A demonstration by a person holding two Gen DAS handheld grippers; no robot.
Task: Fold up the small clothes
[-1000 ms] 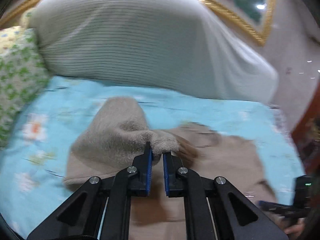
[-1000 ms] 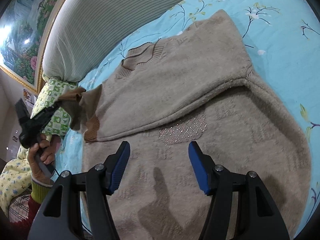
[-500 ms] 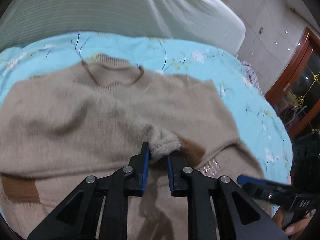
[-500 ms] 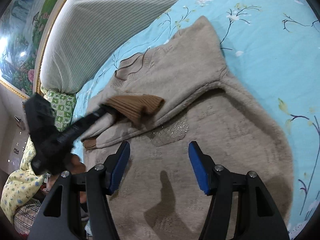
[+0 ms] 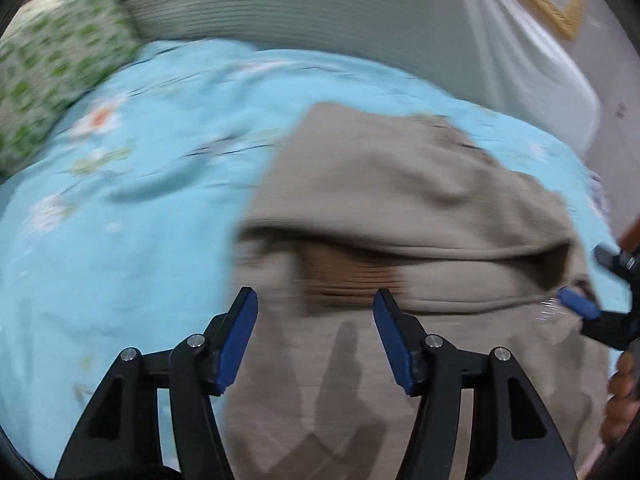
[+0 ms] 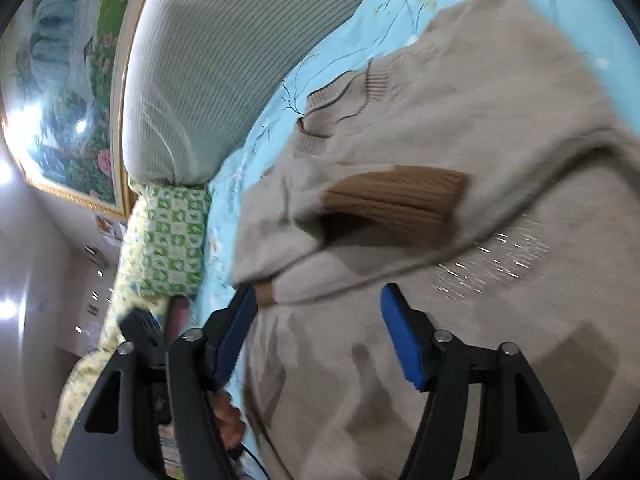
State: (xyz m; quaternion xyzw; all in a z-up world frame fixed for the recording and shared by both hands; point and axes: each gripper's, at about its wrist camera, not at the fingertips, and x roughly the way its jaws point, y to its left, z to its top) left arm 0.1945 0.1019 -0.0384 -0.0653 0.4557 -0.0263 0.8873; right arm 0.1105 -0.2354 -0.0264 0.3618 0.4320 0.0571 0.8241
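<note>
A beige knit sweater (image 5: 420, 184) lies on the light blue flowered bedsheet (image 5: 132, 208). One sleeve is folded across its chest, its brown ribbed cuff (image 6: 400, 200) lying on the body. My left gripper (image 5: 316, 332) is open and empty, just above the sweater's lower left part. My right gripper (image 6: 320, 328) is open and empty over the sweater's lower body, near a sparkly patch (image 6: 492, 260). The right gripper's blue fingertip (image 5: 578, 306) shows at the right edge of the left wrist view.
A large striped grey-white pillow (image 6: 224, 52) leans on the headboard behind the sweater. A green checked pillow (image 6: 172, 236) lies to the left of it. A gold-framed painting (image 6: 60, 92) hangs on the wall. Bare sheet lies left of the sweater.
My left gripper has opened and let go of the sleeve cuff, which now lies across the sweater's chest, and it has drawn back toward the sweater's left side. My right gripper stayed open.
</note>
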